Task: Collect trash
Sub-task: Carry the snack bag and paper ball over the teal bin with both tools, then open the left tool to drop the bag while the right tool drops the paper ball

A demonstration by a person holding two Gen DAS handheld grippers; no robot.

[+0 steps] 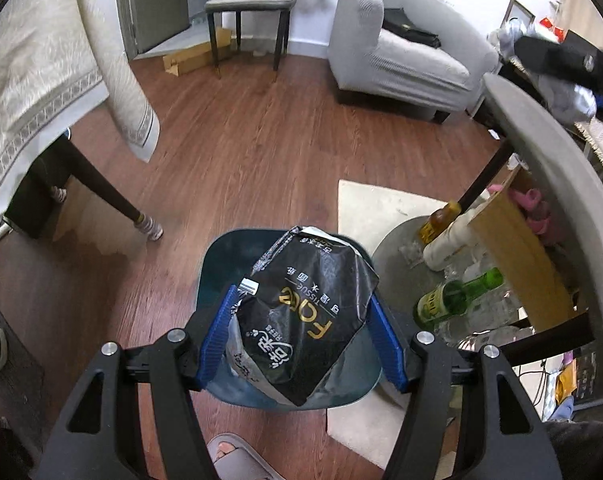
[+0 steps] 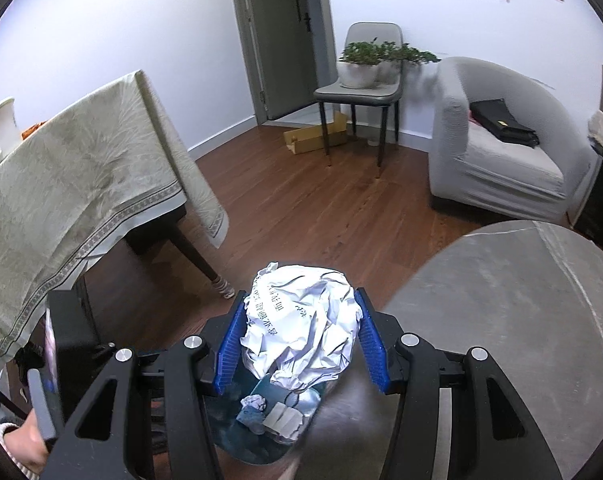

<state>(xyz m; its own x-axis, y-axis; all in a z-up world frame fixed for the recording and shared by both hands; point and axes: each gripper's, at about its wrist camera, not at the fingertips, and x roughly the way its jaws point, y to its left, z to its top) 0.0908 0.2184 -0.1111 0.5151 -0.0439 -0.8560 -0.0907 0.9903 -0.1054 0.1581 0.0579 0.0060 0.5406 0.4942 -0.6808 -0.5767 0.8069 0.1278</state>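
Black plastic tissue wrapper (image 1: 301, 316), crumpled, sits clamped between the blue pads of the left gripper (image 1: 301, 316) at lower centre of the left wrist view, right above the open teal bin (image 1: 217, 264). Over on the right wrist view, the right gripper (image 2: 299, 330) grips a white crumpled paper ball (image 2: 301, 328), lower centre, with the same bin (image 2: 237, 440) beneath it (scraps already lie inside). Green glass bottle (image 1: 457, 296) rests on the round table's lower shelf at right; a grey armchair (image 1: 397, 60) stands upper right

Grey armchair (image 2: 497, 152), potted plants (image 2: 361, 64), perhaps 2.
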